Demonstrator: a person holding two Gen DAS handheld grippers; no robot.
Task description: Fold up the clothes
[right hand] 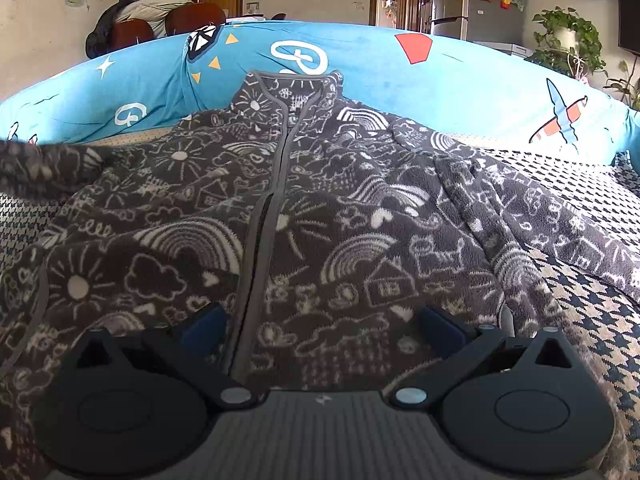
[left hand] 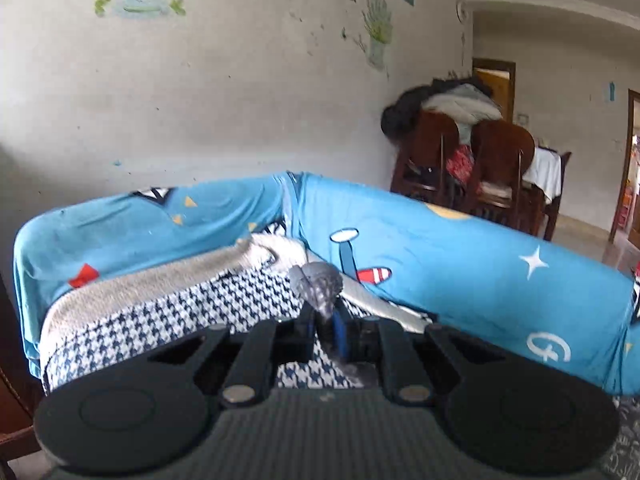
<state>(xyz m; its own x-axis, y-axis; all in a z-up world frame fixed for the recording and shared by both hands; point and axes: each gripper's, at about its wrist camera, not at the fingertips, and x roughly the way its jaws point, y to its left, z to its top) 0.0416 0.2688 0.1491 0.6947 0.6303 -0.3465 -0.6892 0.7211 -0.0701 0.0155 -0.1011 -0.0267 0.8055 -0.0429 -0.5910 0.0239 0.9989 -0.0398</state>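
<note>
A dark grey fleece jacket (right hand: 320,208) with white doodles lies front-up on the sofa, its zip (right hand: 276,184) running up the middle and its collar against the backrest. In the right wrist view my right gripper (right hand: 322,326) hovers open just above the jacket's lower front, one finger on each side of the zip. In the left wrist view my left gripper (left hand: 324,330) is shut on a bunched bit of the jacket's fabric (left hand: 316,284), held up over the sofa corner. A blurred, lifted sleeve (right hand: 28,160) shows at the left edge of the right wrist view.
A blue-white houndstooth blanket (right hand: 592,312) (left hand: 172,316) covers the seat. The blue patterned sofa backrest (right hand: 400,76) (left hand: 460,264) rings it. Brown chairs piled with clothes (left hand: 464,140) stand behind the sofa, and a potted plant (right hand: 568,36) is at the far right.
</note>
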